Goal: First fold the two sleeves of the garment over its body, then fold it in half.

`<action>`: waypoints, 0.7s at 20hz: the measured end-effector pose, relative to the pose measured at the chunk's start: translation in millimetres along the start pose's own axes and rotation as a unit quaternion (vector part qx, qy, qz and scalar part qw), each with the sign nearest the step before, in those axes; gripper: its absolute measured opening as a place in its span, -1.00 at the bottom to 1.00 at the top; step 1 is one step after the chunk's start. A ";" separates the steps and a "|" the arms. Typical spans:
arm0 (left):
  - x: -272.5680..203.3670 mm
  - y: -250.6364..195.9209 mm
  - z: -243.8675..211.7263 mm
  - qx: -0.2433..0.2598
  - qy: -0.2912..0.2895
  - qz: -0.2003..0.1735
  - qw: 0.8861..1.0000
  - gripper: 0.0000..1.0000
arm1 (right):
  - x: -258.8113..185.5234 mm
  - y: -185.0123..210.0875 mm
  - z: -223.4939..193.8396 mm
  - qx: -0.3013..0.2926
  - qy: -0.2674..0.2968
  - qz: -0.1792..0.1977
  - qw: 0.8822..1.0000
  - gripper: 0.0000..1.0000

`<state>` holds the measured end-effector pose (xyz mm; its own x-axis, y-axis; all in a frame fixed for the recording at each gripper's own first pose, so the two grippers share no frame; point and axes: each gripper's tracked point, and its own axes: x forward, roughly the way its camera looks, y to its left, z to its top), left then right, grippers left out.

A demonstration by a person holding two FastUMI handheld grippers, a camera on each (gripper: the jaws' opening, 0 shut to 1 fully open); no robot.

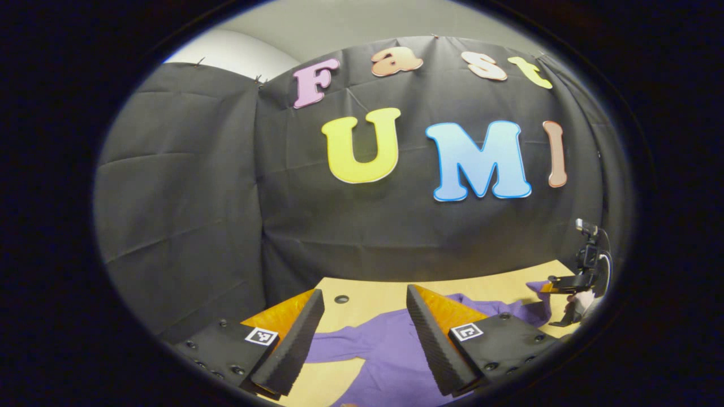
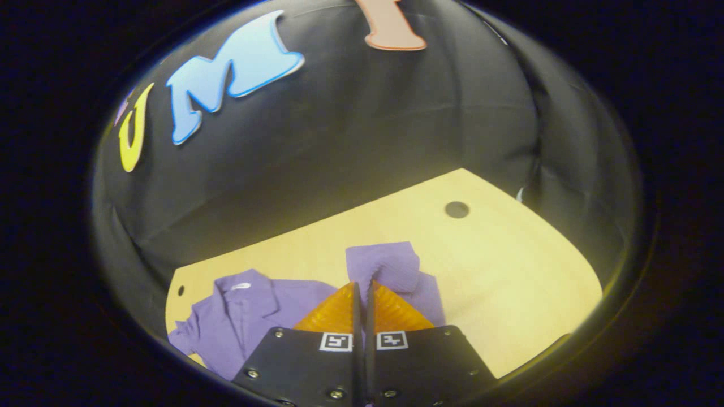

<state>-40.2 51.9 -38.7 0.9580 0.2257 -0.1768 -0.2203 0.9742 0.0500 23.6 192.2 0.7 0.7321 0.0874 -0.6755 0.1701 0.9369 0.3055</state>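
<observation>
Right gripper fingers clenched on purple sleeve; left gripper spread above garment.

The shirt is plain purple with no print, and a small white label sits inside its collar. Its sleeve, just right of the collar, is the same purple. The surface under the shirt is pale yellow wood with a dark round hole beyond the shirt. The booth wall behind the shirt is black cloth. Above it, a strip of ceiling is grey-white.
</observation>
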 end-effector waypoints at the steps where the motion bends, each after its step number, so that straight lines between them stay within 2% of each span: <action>1: -0.7 2.9 -2.0 -0.002 0.001 0.004 1.000 0.96 | -2.2 21.8 -5.6 -0.006 0.003 0.012 1.000 -0.97; 7: -4.7 27.7 -9.1 -0.004 0.011 0.032 0.999 0.96 | -5.3 145.2 -48.6 -0.041 0.031 0.076 0.996 -0.97; 9: -5.3 35.6 -11.5 -0.003 0.015 0.042 0.999 0.96 | -6.8 178.4 -64.7 -0.054 0.041 0.091 0.994 -0.92; 14: -5.4 51.2 -15.3 -0.009 0.019 0.058 0.998 0.96 | -14.4 252.8 -103.9 -0.078 0.065 0.127 0.987 -0.98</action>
<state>-59.5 100.7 -50.3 0.9184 0.3371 -0.2070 -0.3331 0.9413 0.0550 -12.5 462.9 18.0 0.6453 0.3601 -0.6737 -0.1203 0.9188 0.3758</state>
